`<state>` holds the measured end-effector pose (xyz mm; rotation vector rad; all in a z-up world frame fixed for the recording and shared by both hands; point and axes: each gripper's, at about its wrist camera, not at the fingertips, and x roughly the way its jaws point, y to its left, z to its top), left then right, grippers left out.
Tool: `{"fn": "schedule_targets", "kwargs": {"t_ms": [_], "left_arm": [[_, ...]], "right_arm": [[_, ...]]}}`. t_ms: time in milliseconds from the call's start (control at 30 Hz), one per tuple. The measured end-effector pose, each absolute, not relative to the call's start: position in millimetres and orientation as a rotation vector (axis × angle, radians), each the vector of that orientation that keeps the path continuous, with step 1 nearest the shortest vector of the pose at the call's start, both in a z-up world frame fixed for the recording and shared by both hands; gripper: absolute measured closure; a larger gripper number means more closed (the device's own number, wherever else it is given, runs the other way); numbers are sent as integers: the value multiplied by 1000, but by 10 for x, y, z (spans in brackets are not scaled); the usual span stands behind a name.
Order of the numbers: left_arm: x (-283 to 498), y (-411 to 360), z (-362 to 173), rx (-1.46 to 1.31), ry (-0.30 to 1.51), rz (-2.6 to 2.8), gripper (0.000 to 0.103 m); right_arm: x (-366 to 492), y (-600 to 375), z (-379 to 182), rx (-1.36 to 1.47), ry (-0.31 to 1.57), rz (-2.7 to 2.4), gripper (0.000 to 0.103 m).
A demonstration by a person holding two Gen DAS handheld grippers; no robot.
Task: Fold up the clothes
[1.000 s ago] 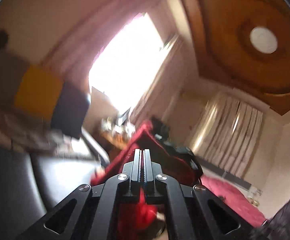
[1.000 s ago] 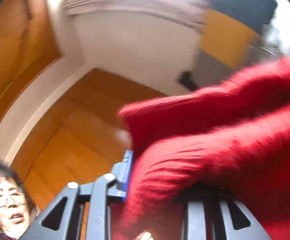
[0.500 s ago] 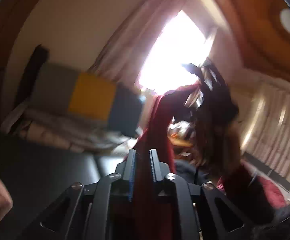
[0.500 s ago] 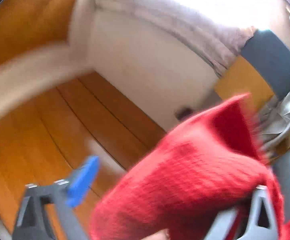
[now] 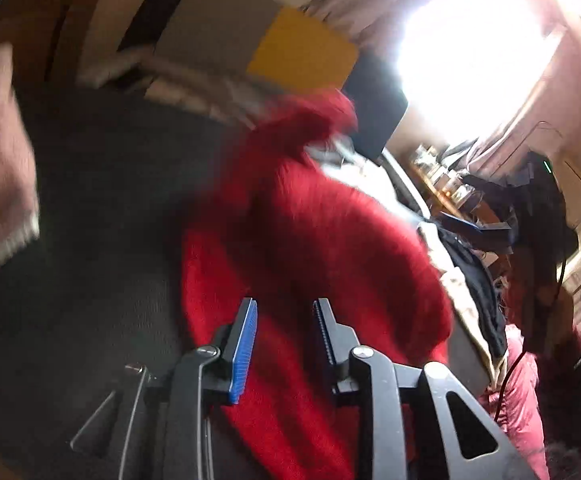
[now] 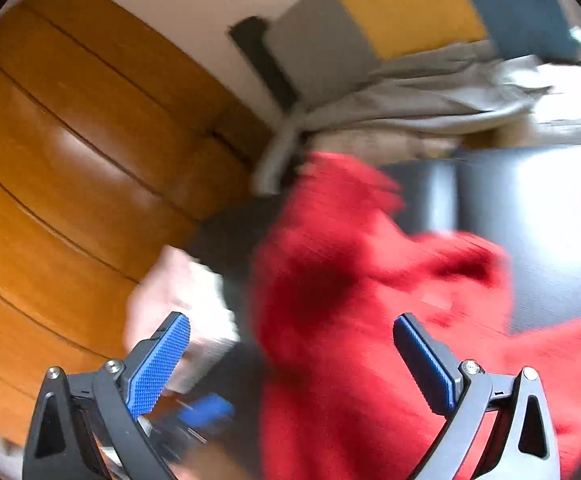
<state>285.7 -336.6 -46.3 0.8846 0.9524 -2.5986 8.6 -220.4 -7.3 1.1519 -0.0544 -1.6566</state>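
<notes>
**Both claws let go of the red sweater**

Between the left gripper [image 5: 284,334] fingers there is now a clear gap with nothing pinched — a second ago they were closed on red cloth, and half a second ago only slightly parted. Over on the right, the right gripper [image 6: 290,364] stands wide apart too, where a second ago red knit was draped over its fingers.

Just beyond both claws, the red sweater [image 5: 310,240] lies in a rumpled heap on the dark sofa seat [image 5: 102,208], blurred by motion (so its exact lay cannot be read). A pale garment [image 6: 178,304] sits beside it, near the left gripper seen from the right wrist.

Farther out are the grey, yellow and blue cushion [image 6: 406,12] and crumpled grey cloth [image 6: 410,100].

My judgement: the sweater has just been dropped onto the seat — it looks bunched, not folded, so spreading it flat seems due.
</notes>
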Motion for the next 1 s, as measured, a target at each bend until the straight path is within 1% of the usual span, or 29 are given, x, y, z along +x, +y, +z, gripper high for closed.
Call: {"fn": "schedule_targets", "kwargs": {"t_ms": [67,100,200,300,400,600,733,767,800,833,867,967,1000], "left_arm": [[2827,-3384,-716,938,976,-2550,73],[2839,-3356,-734,917,985,-2579,72],[2753,-3230,-802,969,912,-2606,70],[2580,-3213,-931,1083,909,-2563,70],[2504,-3276,-1076,1095,915,-2529,70],[2329,-3444,-1157,1092,860,-2522,73],[2012,-3623,-1161,1129,667,-2539,73],[1908,-3695,-1163,1148,591,-2536,73],[1803,-3768,-1166,1166,514,-2532,73],[1848,-3778,-1116,1150,543,-2544,73],[1897,-3787,-1064,1132,575,-2556,73],[2044,-3814,-908,1077,672,-2591,73],[2093,-3822,-856,1058,705,-2601,72]], "right_arm": [[73,-1825,-275,1125,50,-1786,0],[40,-1681,-374,1118,101,-1843,0],[-120,-1390,-738,1192,211,-1909,0],[-151,-1243,-1147,1306,273,-1910,0],[14,-1068,-1331,1305,294,-1903,0],[603,-779,-1335,1279,323,-1870,0],[821,-579,-1303,1315,245,-1834,0],[824,-529,-1270,1340,193,-1808,0],[812,-476,-1224,1364,126,-1776,2],[787,-432,-1155,1359,77,-1772,9],[754,-395,-1070,1332,42,-1789,12],[605,-396,-769,1190,25,-1910,17],[577,-435,-713,1151,52,-1946,24]]}}
